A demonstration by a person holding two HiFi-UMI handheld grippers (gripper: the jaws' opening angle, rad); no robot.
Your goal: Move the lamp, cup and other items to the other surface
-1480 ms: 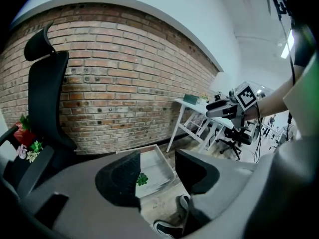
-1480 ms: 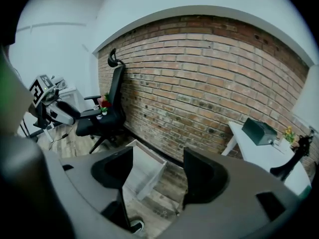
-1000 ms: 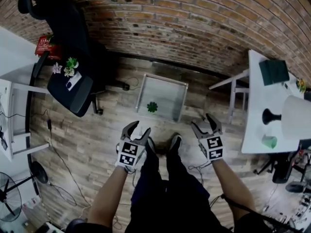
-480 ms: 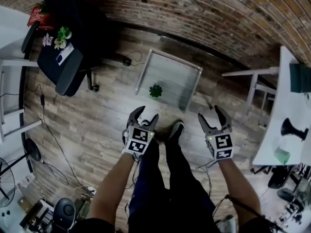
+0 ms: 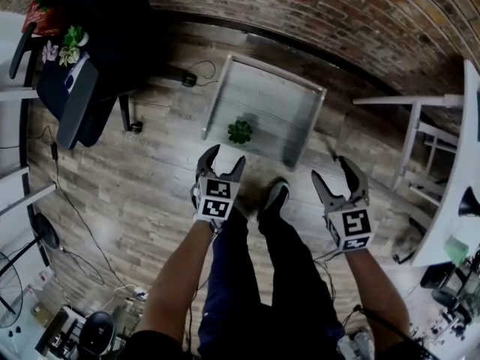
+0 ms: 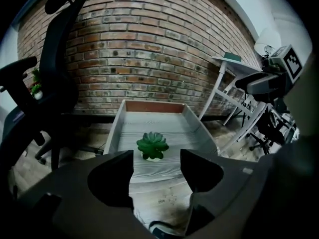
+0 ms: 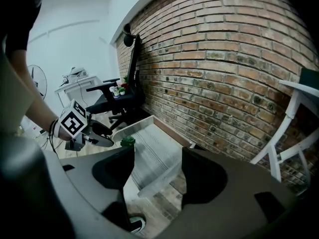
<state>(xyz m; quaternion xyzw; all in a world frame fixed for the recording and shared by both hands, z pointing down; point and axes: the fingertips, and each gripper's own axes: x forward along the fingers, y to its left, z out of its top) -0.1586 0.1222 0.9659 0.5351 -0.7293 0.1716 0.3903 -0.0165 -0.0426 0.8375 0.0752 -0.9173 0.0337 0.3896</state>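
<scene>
1. The red-brown brick wall [image 5: 315, 21] fills the top of the head view, and both its ends run off the picture.
2. The brown wooden plank floor [image 5: 127, 193] lies under everything.
3. The person's dark trouser legs [image 5: 255, 276] hide the floor below the grippers.
4. The white table [image 5: 459, 156] on the right is cut off by the edge, so most of its top is out of sight.
5. The black office chair [image 5: 67, 103] at the top left is partly cut off. The small flowers [image 5: 64, 47] on its seat are too blurry to tell apart.
6. The grey tray with raised sides [image 5: 212, 100] stands on the floor by the wall.
7. The left gripper [image 5: 225, 156] has its jaws spread wide. They have just been opening, and they pinch nothing. Its cube shows black-and-white square patterns.
8. The right gripper [image 5: 330, 169] also has its jaws spread wide and holds nothing. It has the same patterns.
9. The black lamp foot [image 5: 470, 201] stands on the white table, and the rest of the lamp is cut off.
10. The small green leafy plant in a white pot [image 5: 240, 132] stands in the tray, near the left gripper's tips but apart from them.
11. The pale green cup [image 5: 455, 249] sits blurry on the white table.
</scene>
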